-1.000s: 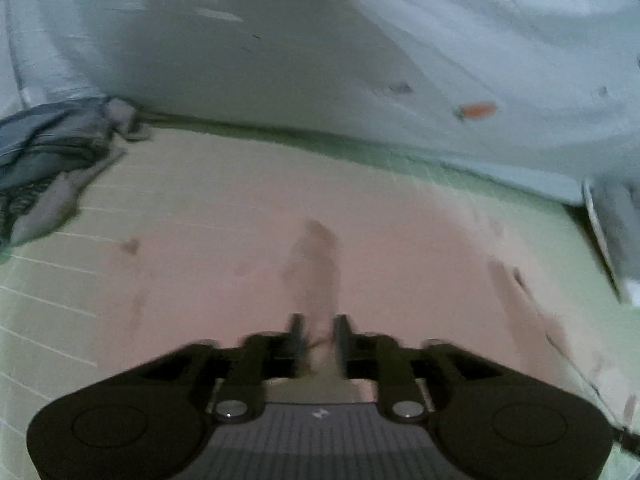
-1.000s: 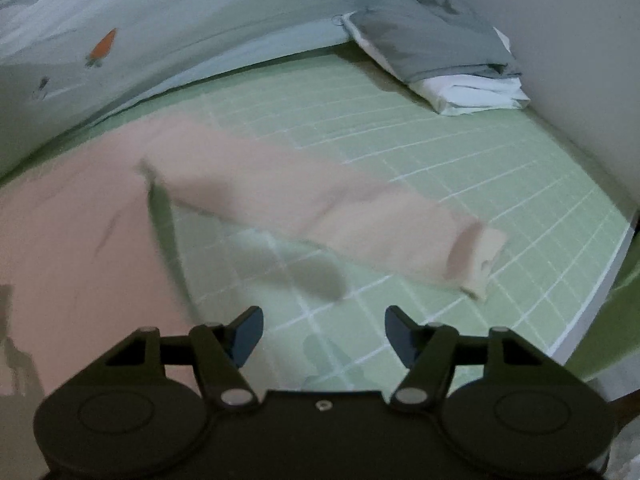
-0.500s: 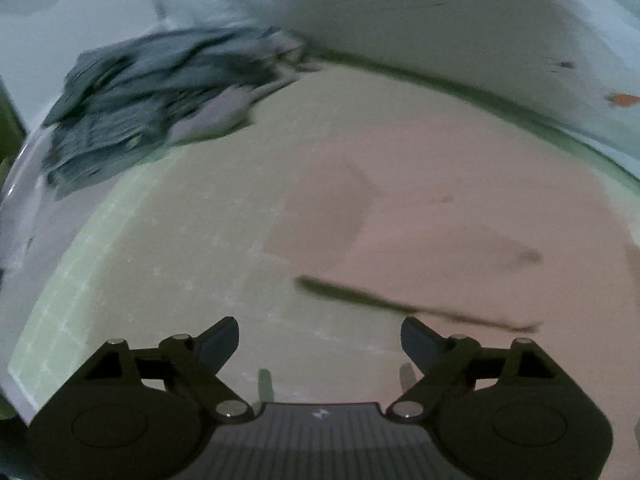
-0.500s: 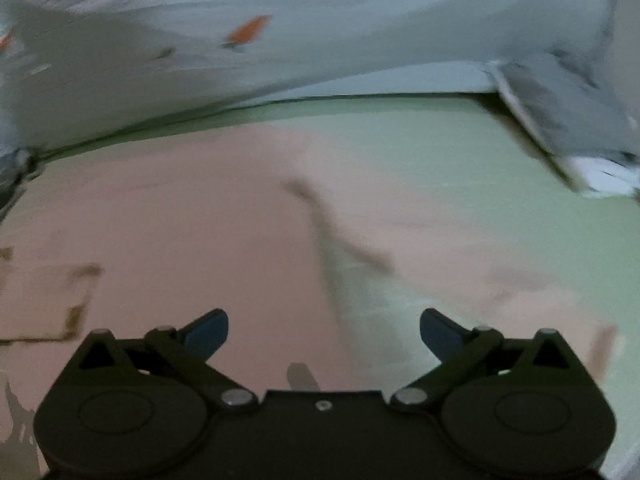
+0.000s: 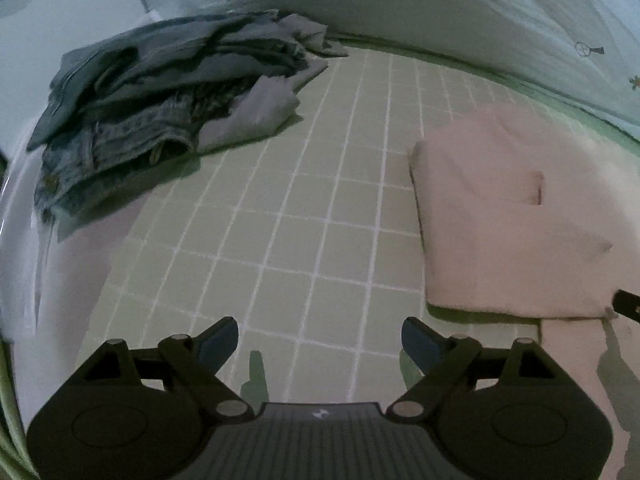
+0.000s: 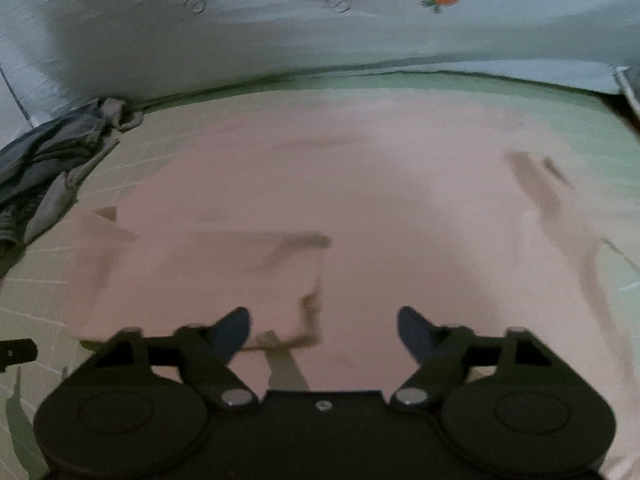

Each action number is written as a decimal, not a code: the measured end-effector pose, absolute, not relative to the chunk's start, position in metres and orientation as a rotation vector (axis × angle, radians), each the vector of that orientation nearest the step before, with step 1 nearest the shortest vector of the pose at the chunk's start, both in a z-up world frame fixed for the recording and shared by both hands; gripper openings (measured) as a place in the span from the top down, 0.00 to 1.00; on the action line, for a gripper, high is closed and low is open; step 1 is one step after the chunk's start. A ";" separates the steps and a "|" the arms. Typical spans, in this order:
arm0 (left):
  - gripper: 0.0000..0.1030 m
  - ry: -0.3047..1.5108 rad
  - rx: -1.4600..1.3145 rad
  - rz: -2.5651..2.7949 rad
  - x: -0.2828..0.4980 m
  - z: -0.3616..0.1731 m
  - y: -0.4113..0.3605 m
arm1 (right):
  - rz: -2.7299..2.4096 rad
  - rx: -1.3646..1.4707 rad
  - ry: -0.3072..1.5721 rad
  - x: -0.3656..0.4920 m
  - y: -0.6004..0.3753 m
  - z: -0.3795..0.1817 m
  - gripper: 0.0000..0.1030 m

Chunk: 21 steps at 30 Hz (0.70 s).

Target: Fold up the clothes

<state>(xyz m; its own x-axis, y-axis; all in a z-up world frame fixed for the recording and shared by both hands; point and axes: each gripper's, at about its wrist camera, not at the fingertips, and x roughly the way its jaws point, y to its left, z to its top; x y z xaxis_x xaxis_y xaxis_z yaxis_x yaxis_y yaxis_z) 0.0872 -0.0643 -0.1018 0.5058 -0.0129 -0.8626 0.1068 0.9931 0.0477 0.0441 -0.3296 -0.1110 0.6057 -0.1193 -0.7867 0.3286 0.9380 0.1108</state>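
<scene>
A pale pink garment (image 6: 360, 200) lies spread on the green checked bed sheet (image 5: 304, 200), with a sleeve folded in over its body. In the left wrist view its folded left part (image 5: 512, 216) lies at the right. My left gripper (image 5: 320, 340) is open and empty, over bare sheet to the left of the garment. My right gripper (image 6: 323, 330) is open and empty, low over the garment's near edge. The tip of the right gripper (image 5: 628, 304) shows at the right edge of the left wrist view.
A heap of unfolded jeans and grey clothes (image 5: 168, 108) lies at the far left of the bed. A pale blue quilt with carrot prints (image 6: 320, 20) runs along the back. The bed's white edge (image 5: 48, 264) is at the left.
My left gripper let go of the pink garment, opened and swung left over the sheet. My right gripper swung left from the sleeve to face the garment's body.
</scene>
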 end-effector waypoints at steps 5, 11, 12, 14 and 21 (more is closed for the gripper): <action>0.14 1.026 0.091 -0.067 0.098 -0.098 -0.063 | -0.202 0.236 0.902 0.052 -0.326 -0.114 0.90; 0.14 1.006 0.072 -0.011 0.100 -0.087 -0.084 | -0.153 0.219 0.828 0.057 -0.360 -0.085 0.98; 0.14 1.002 0.069 0.000 0.100 -0.085 -0.088 | -0.159 0.214 0.807 0.059 -0.370 -0.077 0.98; 0.14 0.996 0.064 0.021 0.100 -0.080 -0.096 | -0.189 0.196 0.762 0.065 -0.399 -0.062 0.98; 0.13 0.977 0.046 0.100 0.098 -0.066 -0.126 | -0.489 0.284 0.606 0.073 -0.555 -0.028 0.98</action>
